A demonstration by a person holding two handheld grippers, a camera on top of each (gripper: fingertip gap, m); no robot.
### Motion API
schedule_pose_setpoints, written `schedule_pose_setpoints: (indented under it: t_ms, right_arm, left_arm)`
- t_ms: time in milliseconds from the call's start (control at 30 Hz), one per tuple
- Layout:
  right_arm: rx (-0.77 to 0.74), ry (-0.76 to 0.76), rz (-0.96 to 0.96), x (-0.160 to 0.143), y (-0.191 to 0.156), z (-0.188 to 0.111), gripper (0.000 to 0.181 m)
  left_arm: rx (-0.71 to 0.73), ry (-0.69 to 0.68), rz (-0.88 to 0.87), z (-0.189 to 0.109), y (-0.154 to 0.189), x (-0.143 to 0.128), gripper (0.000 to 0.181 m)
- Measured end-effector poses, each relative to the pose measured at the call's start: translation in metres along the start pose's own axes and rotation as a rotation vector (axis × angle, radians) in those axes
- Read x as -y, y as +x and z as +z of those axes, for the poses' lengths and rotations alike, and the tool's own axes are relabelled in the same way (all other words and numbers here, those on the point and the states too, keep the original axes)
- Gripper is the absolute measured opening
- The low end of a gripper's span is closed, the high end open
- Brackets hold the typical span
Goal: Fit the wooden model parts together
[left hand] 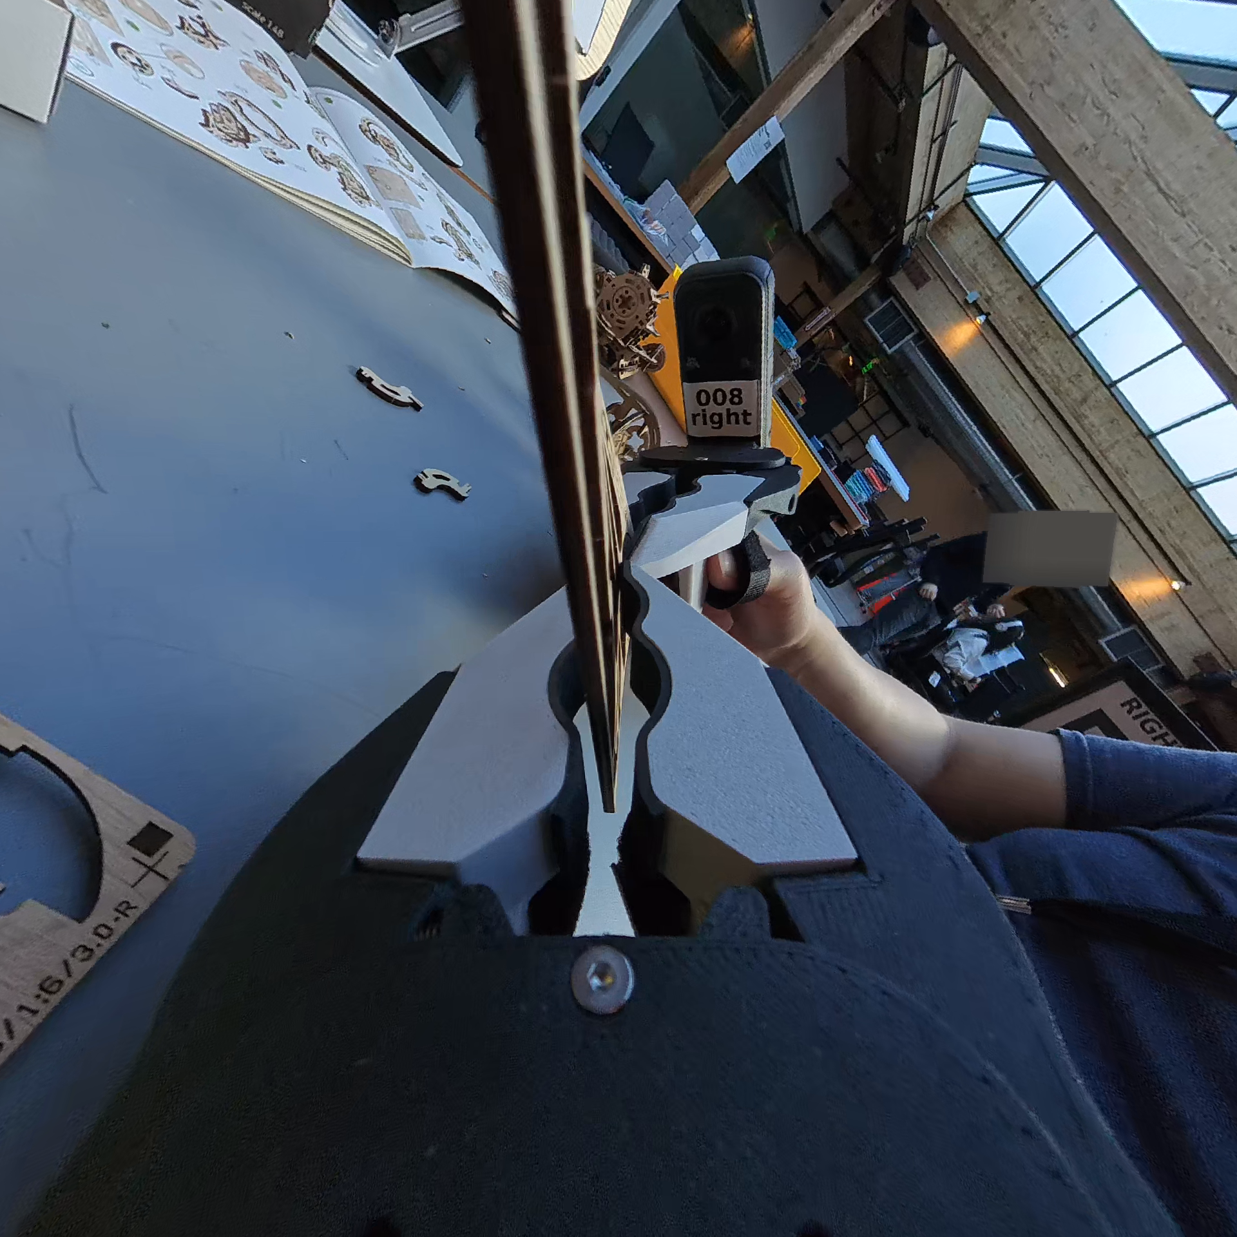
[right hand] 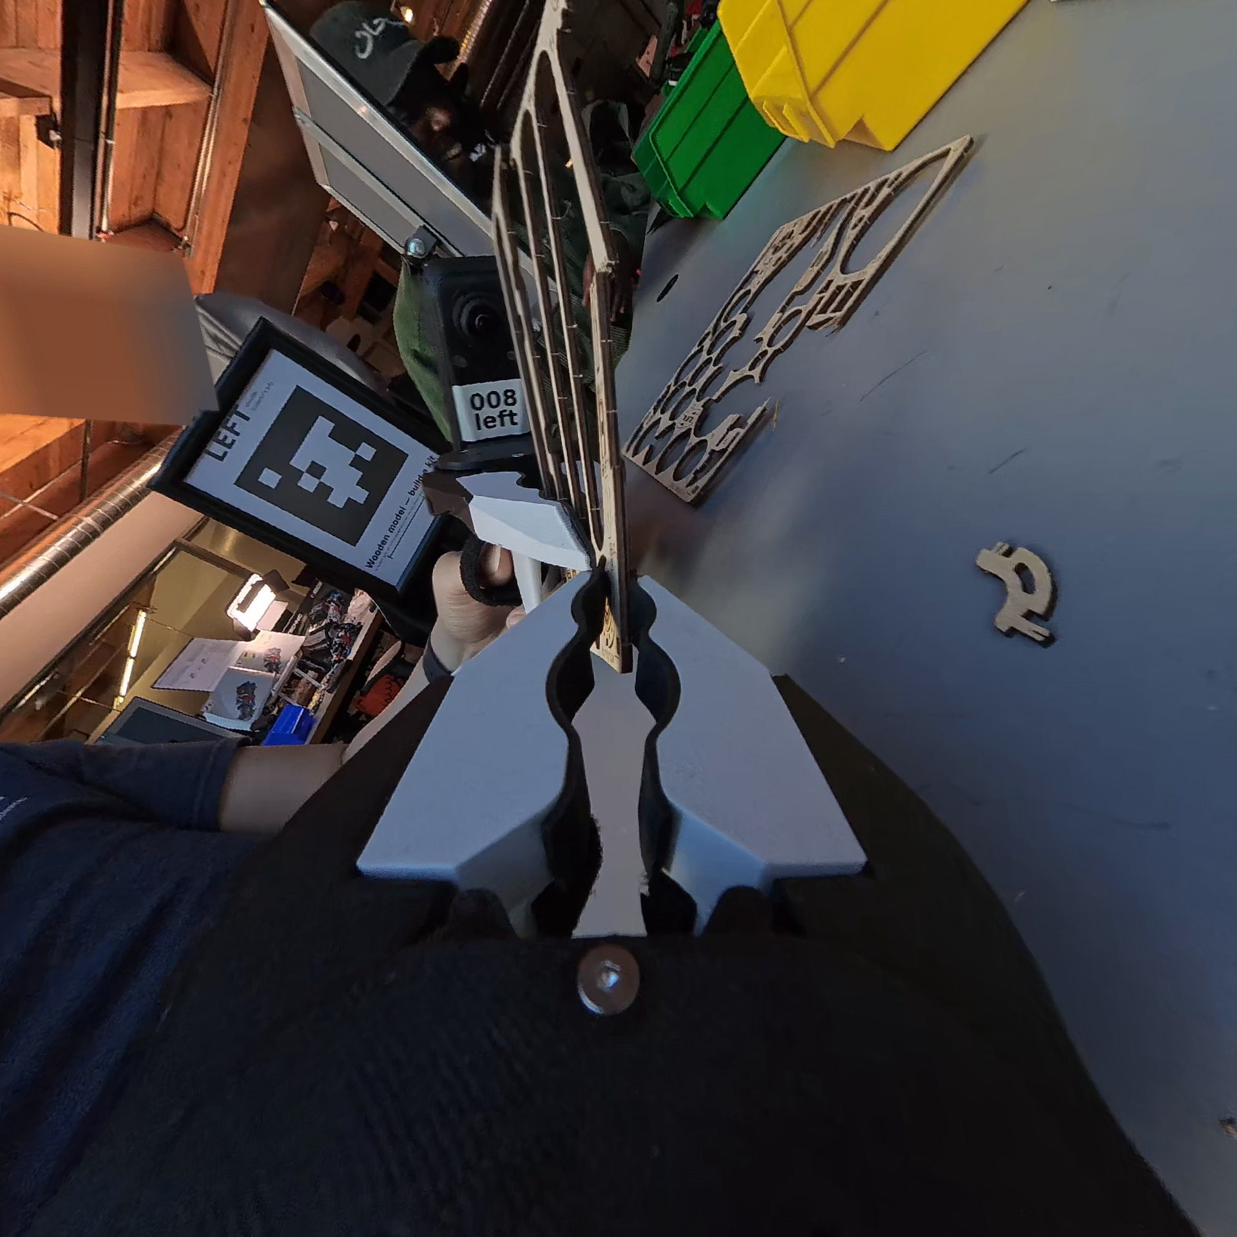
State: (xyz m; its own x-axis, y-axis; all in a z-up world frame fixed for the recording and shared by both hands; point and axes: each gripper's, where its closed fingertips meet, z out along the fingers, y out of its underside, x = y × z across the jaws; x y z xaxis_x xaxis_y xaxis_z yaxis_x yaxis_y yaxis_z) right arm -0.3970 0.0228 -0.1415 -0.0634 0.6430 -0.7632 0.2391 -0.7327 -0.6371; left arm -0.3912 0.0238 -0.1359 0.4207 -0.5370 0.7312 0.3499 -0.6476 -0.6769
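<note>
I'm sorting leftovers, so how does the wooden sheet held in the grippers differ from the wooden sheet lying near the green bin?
The held sheet stands on edge off the table, pinched by both grippers; the lying sheet rests flat, untouched. The held sheet has long slot openings, the lying sheet mostly round cut-outs. Both are thin laser-cut wood.

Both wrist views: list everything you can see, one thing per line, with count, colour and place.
Wooden sheet: one, tan with dark edges, held upright between both claws.
Loose wooden parts: two, tan, on the grey table.
Emptied wooden sheets: one flat on the table in the right view; the corner of one in the left view.
Booklet: one, white, open on the table.
Bins: yellow and green, at the table's far edge.
Built wooden model: one, tan, behind the held sheet.
Left claw: grey, shut on the sheet.
Right claw: grey, shut on the sheet.
</note>
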Motion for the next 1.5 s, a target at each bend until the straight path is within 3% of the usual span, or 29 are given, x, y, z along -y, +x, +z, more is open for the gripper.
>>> schedule_pose_setpoints:
  t_ms: [133, 300, 1133, 1500]
  right_arm:
    - [0.077, 0.019, -0.001, 0.002, -0.010, -0.003, 0.004]
    - [0.018, 0.026, -0.029, 0.002, -0.005, -0.004, 0.007]
    - [-0.101, -0.001, -0.009, -0.001, 0.012, -0.001, 0.008]
    - [0.037, 0.042, -0.036, 0.005, -0.007, -0.006, 0.001]
  left_arm:
    - [-0.047, 0.014, 0.034, -0.001, 0.008, 0.002, 0.001]
    - [-0.043, 0.060, 0.015, -0.005, 0.006, 0.008, 0.000]
    - [0.046, 0.030, -0.033, -0.003, -0.009, 0.004, 0.001]
    - [-0.016, 0.055, 0.004, -0.003, 0.002, 0.008, 0.009]
